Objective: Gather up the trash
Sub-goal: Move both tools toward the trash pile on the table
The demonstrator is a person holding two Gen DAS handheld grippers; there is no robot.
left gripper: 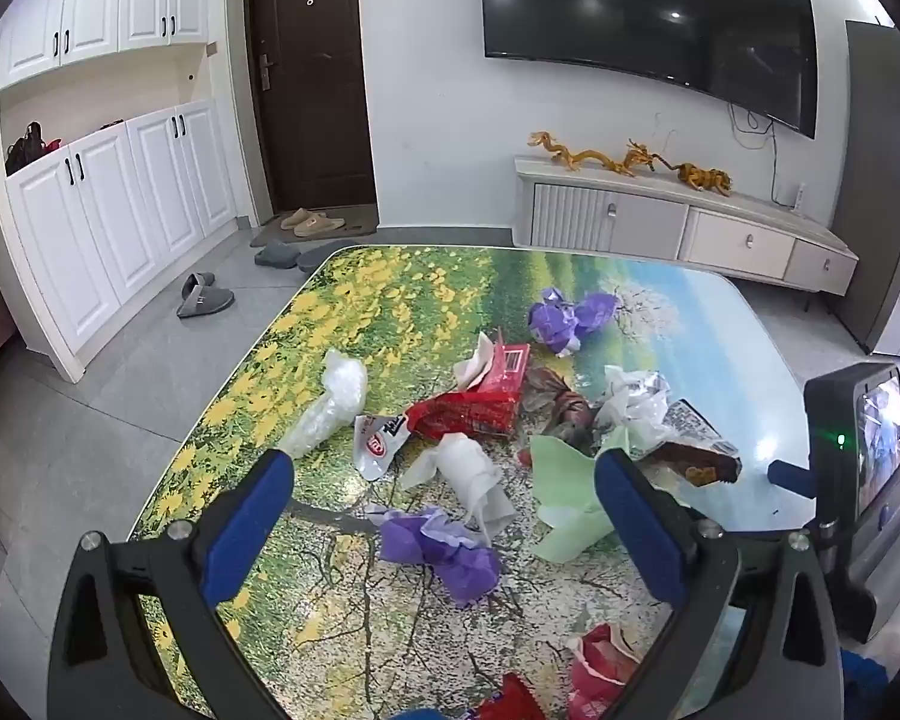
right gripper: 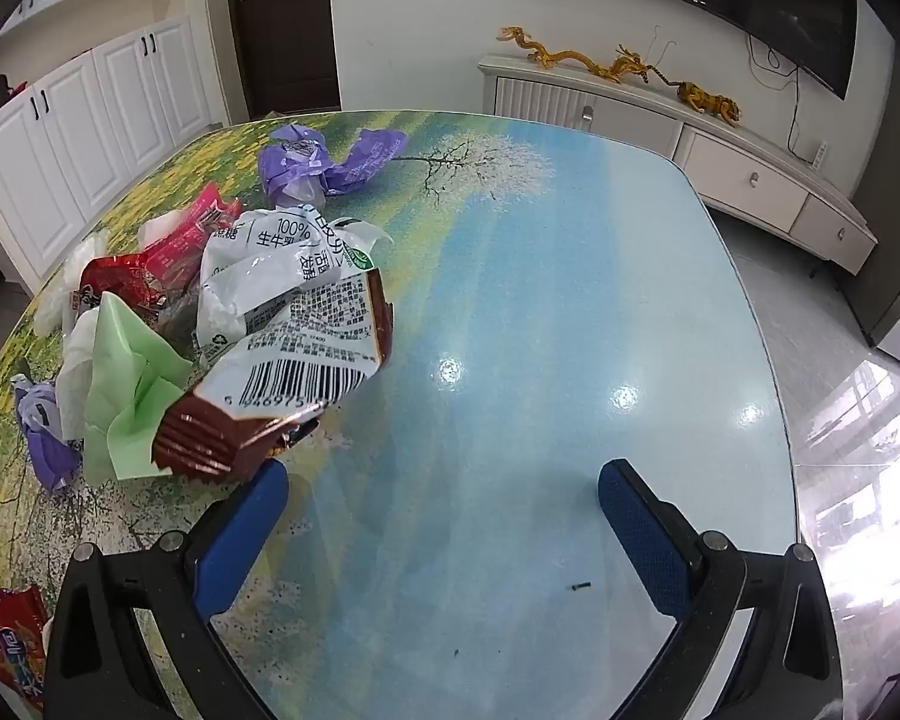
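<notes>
A glossy table (left gripper: 342, 324) printed with a flower-meadow and blue-sky scene carries everything, and the trash is bunched over its left and middle part while the right, sky-coloured half lies bare, so any gathering has to start from that heap. Largest in the pile is the brown and white snack bag (right gripper: 306, 360), lying barcode-up at the heap's right edge, its crimped brown end just beside the right gripper's left finger; this looks like the easiest piece for that side to take first. The right gripper (right gripper: 444, 486) hangs over bare tabletop, tilted steeply down with its jaws spread fully and nothing between them, probably so it can drop on or sweep the bag sideways. The left gripper (left gripper: 444, 474) is equally wide and empty, aimed lower across the table so that the near part of the heap sits framed between its fingers: a pale green paper (left gripper: 564, 498) by its right finger, a rolled white tissue (left gripper: 474, 474) in the middle, and a purple wrapper (left gripper: 444, 546) nearest. Farther off lie a red packet (left gripper: 480, 396), a clear plastic wad (left gripper: 330, 402) to the left, and a second purple wrapper (left gripper: 570, 318) at the far side. More red scraps (left gripper: 600, 672) sit at the near edge, under the gripper body. No bin or bag for collecting shows in either view
</notes>
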